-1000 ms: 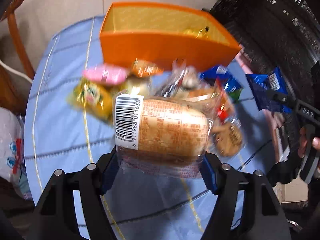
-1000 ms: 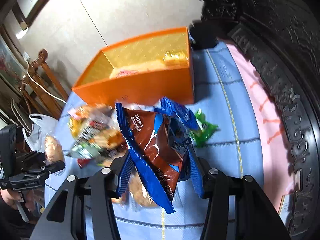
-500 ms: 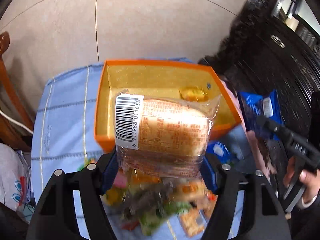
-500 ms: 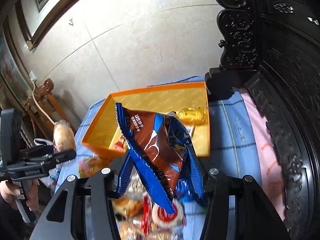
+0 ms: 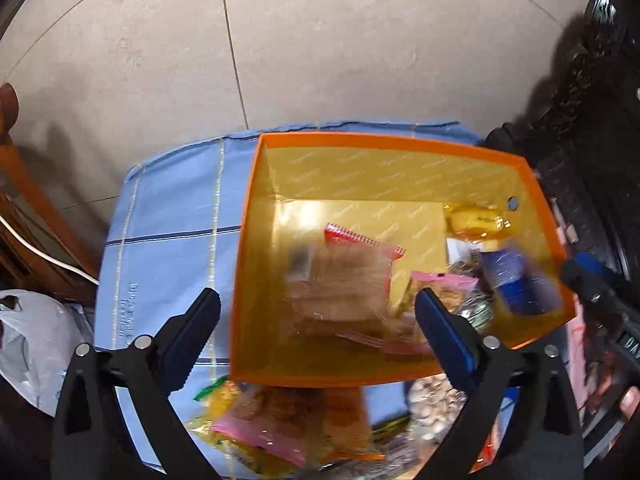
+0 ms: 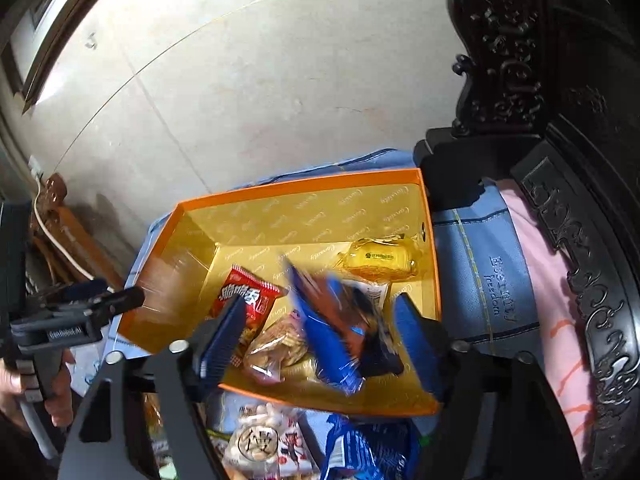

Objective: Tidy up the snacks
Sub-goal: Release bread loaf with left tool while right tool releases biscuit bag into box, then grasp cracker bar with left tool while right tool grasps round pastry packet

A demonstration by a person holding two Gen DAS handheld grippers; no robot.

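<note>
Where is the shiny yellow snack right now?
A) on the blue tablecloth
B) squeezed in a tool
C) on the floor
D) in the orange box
D: the yellow snack lies inside the orange box near its far right corner, clear of both open tools.

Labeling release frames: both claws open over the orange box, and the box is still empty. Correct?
Not quite. Both claws, left claw and right claw, are open over the orange box, but the box is not empty: the right wrist view shows a red packet, a yellow packet and others inside.
</note>
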